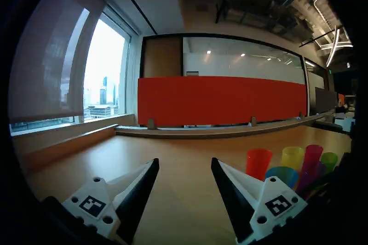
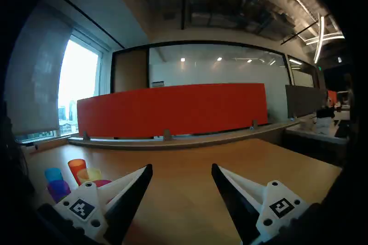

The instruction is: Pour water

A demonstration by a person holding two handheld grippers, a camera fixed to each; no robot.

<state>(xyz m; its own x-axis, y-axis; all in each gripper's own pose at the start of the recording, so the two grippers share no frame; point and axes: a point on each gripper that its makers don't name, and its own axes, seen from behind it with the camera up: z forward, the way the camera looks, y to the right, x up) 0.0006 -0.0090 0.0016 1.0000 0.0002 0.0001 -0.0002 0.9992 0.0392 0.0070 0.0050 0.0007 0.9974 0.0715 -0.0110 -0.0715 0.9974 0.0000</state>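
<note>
cups [image 1: 293, 157]: coloured plastic cluster, upright on the wooden desk [image 1: 184, 148], on the near side of the red partition [image 1: 221, 100] and well apart from it. left gripper view: cluster sits below the partition's right end, orange cup [image 1: 258, 162] leftmost. right gripper view: cluster below the partition's left end. left gripper [image 1: 184, 160] fingers spread apart over bare desk, facing the partition. right gripper [image 2: 181, 166] same.

Our left gripper [image 1: 184, 160] has two white wedge-shaped fingers [image 1: 120, 189] with black inner faces tapering to sharp points; each carries a square black-and-white marker [image 1: 92, 205] ringed by small round holes [image 1: 96, 180]. Our right gripper [image 2: 181, 166] is built and marked alike.
</note>
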